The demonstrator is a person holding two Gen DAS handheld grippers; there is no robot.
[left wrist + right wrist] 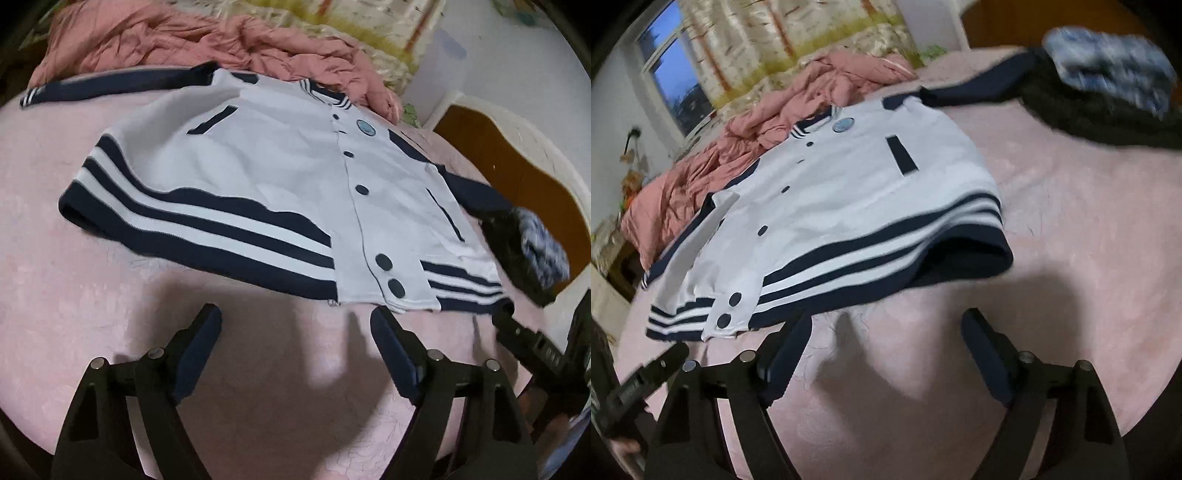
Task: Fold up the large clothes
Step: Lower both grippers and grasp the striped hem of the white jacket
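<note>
jacket [266, 173] lies front up and buttoned on the pink bed [74, 295], spread flat with its striped hem [207, 236] towards me, which i judge is the layout for starting a fold from the bottom edge. at far left its navy sleeve [110, 86] stretches out straight; behind it a pink quilt [155, 40] is bunched out of the way. my left claw [295, 332] hangs just short of the hem, jaws wide, nothing between them, touching only air as far as i can tell. further right, my right claw [886, 332] is likewise wide and empty, its left finger [790, 343] near the hem. a dark garment [1108, 110] lies at far right.
</note>
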